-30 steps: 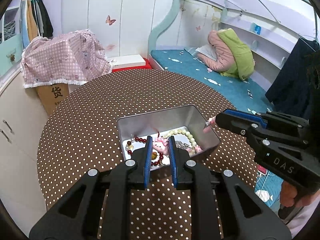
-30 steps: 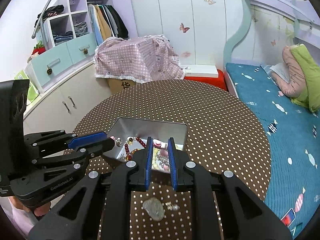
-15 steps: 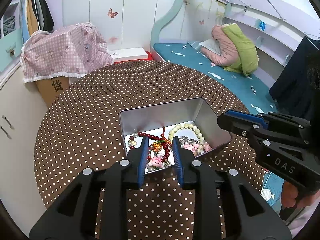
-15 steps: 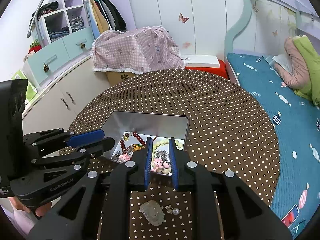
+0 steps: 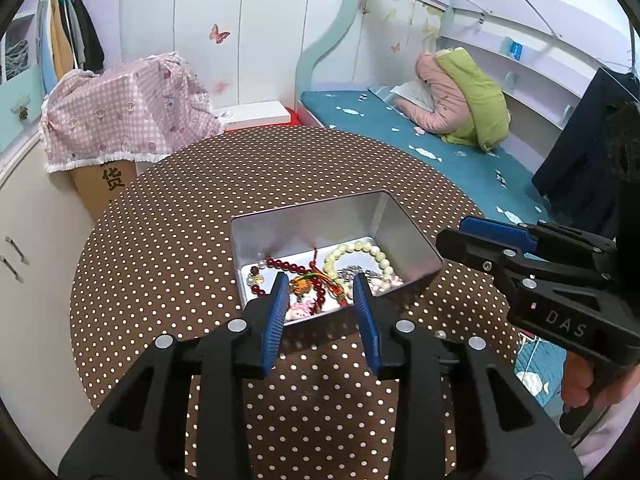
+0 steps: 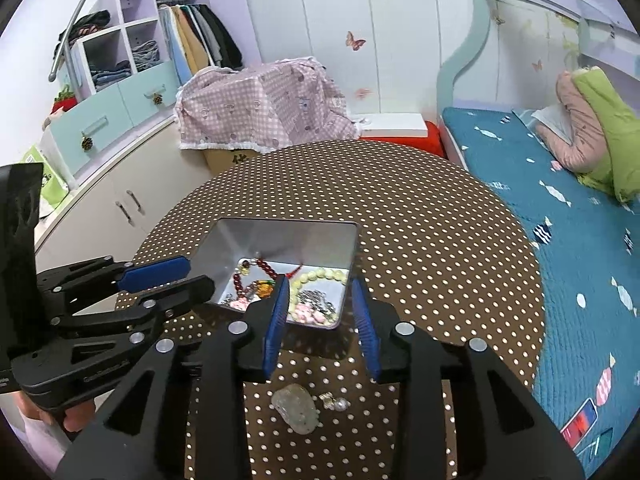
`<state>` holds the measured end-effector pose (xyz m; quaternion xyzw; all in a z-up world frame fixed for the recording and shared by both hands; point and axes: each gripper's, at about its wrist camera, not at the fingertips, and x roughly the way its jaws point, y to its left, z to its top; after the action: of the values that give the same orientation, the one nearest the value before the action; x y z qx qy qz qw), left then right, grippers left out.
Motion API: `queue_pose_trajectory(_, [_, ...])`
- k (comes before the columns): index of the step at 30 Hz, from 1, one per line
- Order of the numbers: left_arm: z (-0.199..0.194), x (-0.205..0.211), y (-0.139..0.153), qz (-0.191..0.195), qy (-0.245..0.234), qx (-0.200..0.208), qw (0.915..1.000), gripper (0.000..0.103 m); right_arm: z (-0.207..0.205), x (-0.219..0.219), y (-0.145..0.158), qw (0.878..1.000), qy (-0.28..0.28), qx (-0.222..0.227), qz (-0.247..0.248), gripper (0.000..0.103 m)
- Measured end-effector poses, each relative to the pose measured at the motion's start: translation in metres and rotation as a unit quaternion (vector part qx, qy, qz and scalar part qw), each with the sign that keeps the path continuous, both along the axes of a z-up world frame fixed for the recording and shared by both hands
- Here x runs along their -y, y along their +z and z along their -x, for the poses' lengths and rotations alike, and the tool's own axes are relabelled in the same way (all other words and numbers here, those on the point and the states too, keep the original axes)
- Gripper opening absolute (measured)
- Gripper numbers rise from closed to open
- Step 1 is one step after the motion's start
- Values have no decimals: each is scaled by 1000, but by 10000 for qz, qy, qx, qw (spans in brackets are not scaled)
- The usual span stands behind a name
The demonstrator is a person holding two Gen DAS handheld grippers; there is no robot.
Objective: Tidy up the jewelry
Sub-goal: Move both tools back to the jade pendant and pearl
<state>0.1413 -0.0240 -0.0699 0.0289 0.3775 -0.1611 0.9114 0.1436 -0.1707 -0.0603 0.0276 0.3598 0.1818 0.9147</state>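
A silver metal tin [image 5: 404, 232] [image 6: 280, 240] sits on the brown polka-dot round table [image 5: 180, 248]. Inside lie a dark red bead string [image 5: 288, 266], a cream bead bracelet [image 5: 372, 252] [image 6: 320, 276], a silver chain [image 6: 316, 298] and pink charms [image 6: 308, 312]. My left gripper [image 5: 320, 284] is open and empty above the tin's near edge. My right gripper [image 6: 318, 286] is open and empty, also above the tin's near edge. A pale jade pendant [image 6: 294, 402] and a small pearl earring [image 6: 336, 402] lie on the table under the right gripper.
The right gripper's body [image 5: 540, 276] shows at the right in the left wrist view; the left one [image 6: 100, 304] at the left in the right wrist view. A bed [image 6: 560, 208] stands right of the table, white cabinets [image 6: 120, 188] left.
Both grippers have opened wider and pulled back and up from the tin. The pink charm that was between the left fingers now lies in the tin.
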Motion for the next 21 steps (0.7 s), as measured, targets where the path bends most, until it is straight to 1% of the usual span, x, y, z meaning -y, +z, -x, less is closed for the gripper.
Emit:
queue_pose_trajectory(5, [8, 9, -1, -29, -122, -5, 9999, 37, 7, 7, -4, 9999, -123, -24, 19, 38])
queue_pose_trajectory(11, [18, 25, -6, -109, -358, -33, 9993, 41, 19, 17, -11, 9995, -316, -65, 24, 40])
queue_pose_trajectory(14, [23, 34, -10, -151, -478, -62, 9987, 48, 26, 25, -9, 9989, -467, -18, 13, 41])
queue_pose_trajectory(16, [26, 40, -14, -214, -511, -88, 9984, 57, 31, 30, -9, 9987, -507, 17, -34, 41])
queue_pose_trajectory(18, [29, 45, -18, -257, -587, -113, 9979, 58, 35, 34, -9, 9985, -550, 40, -43, 42])
queue_pose_trajectory(21, [32, 52, -26, -325, -650, -181, 9972, 63, 40, 37, -12, 9983, -573, 39, -81, 44])
